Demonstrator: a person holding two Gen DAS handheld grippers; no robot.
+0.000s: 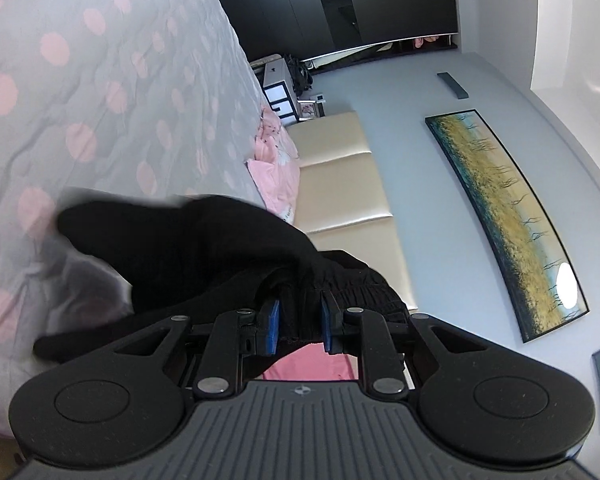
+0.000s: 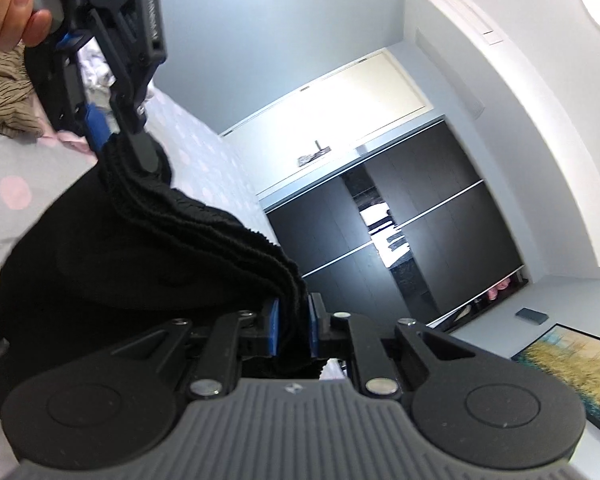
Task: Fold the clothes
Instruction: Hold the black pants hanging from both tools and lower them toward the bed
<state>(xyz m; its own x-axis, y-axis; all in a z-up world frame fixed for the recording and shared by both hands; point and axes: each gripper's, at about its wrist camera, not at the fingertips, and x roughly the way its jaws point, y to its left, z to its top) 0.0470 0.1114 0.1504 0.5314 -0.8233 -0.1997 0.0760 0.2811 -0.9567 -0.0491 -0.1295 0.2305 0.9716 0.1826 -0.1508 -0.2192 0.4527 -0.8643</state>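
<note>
**Gripper hardware: matte black w/ blue pads**

Left gripper [image 1: 300, 326]: grey ribbed plate at base w/ small round cross-mark emblem in the middle. Two big black round discs either side, each w/ a raised inner circle. Black linkage arms run fwd from the discs, triangular cut-outs in outer arms, silver round pins at the joints. Fingers [image 1: 271, 326] end in blue pads on black backing.

Right gripper [image 2: 293, 328]: same build, i.e. grey ribbed plate, small emblem, twin black discs, silver pins, blue pads [image 2: 274, 330].

In right wrist view, left unit seen side-on: black body, blue pad strip, faint lettering on side, not legible. Hand [image 2: 10, 4] on its black-and-grey grip; no sleeve visible.
</note>
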